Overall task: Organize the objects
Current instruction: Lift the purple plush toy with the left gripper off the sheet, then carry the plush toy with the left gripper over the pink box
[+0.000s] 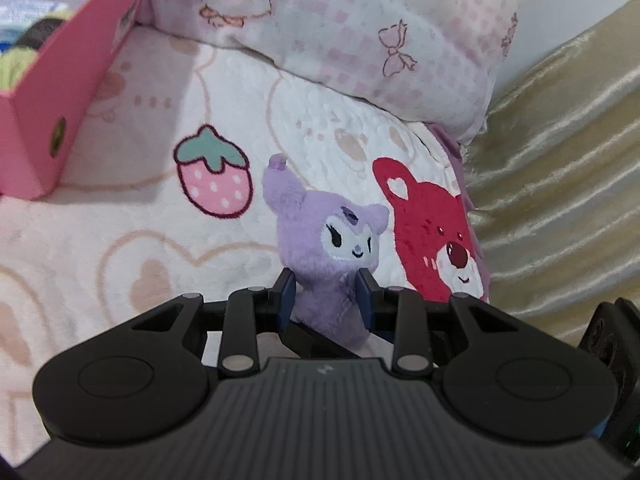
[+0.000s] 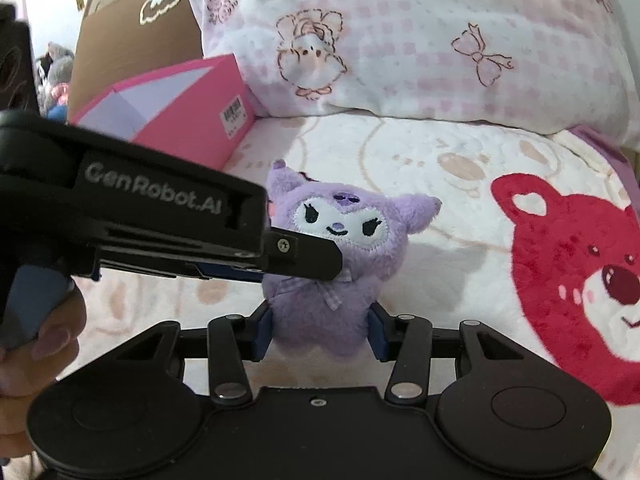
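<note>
- A quilted cream blanket [image 2: 400, 152] with printed hearts, a strawberry [image 1: 214, 176] and a red bear [image 2: 580, 280] covers the bed; a pink-checked pillow [image 2: 400, 40] lies at its far end.
- The purple plush [image 2: 336, 248], fluffy with an embroidered white face, pointed ears and a gingham bow, stands upright between both grippers.
- The right gripper [image 2: 320, 330] is narrowed on the plush's lower body, its blue pads pressing either flank.
- The left gripper [image 1: 326, 294] is closed tighter on the same plush, pads dented into the fur below the head. In the right wrist view it reaches in from the left, and one black finger crosses the toy just under the face.
- A hand [image 2: 36, 344] wraps the left gripper's handle.
- A pink box [image 2: 176, 108], open on top, sits beyond and left of the grippers, touching the pillow.
- A brown carton [image 2: 132, 28] stands behind the box.
- Glossy beige fabric [image 1: 560, 180] lies right of the blanket.
</note>
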A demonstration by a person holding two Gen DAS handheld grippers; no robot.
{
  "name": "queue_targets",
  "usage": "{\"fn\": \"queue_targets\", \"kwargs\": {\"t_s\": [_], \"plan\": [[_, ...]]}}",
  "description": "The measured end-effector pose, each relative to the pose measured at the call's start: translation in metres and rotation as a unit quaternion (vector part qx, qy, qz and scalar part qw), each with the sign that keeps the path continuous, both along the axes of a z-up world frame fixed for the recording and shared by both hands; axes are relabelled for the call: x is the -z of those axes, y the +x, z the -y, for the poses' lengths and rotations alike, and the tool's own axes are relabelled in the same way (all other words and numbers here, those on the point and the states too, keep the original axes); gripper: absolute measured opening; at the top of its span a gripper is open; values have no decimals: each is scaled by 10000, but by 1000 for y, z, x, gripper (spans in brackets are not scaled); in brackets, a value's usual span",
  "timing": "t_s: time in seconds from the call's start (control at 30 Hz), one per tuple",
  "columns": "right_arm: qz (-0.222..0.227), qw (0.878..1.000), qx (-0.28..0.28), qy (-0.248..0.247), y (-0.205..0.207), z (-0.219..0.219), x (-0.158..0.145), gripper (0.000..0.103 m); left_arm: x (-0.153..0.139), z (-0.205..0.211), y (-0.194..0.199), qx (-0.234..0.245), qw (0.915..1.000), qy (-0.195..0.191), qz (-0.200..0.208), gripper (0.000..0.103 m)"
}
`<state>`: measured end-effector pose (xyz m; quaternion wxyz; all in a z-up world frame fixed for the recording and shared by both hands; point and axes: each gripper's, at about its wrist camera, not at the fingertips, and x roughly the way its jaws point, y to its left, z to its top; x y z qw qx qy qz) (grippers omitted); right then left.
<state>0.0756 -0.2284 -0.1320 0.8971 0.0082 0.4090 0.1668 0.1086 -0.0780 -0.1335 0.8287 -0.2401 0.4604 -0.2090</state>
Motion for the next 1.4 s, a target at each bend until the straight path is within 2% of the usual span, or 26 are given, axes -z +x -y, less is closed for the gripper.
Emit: {"fn": "queue_targets", "kwargs": {"t_s": [0.2,0.33,0.67,0.9,1.07,1.23,1.4], "plan": [[47,9997,43,237,-15,-11,-5,52,-11,-14,-8,62,9997,169,-171,31],[131,9997,-22,223,-25,-23,-6,52,-16,-23,-15,75,9993,292,-213,31],[345,9986,-30,391,-52,-35,-16,52,-32,-43,-31,124,9984,316,-449,31],[454,9962,80,740,-75,-38,-28,52,-52,-50,-52,204,9986,370,-319,31],[571,9962,310,588,-95,-50,-33,52,-57,-45,-69,320,9977,581,-147,31],[546,9952,418,698,-101,-52,-37,52,-61,-48,-78,407,9970,654,-19,31],[669,9958,312,543,-99,-70,-45,52,-74,-61,-83,316,9957,843,225,31]]}}
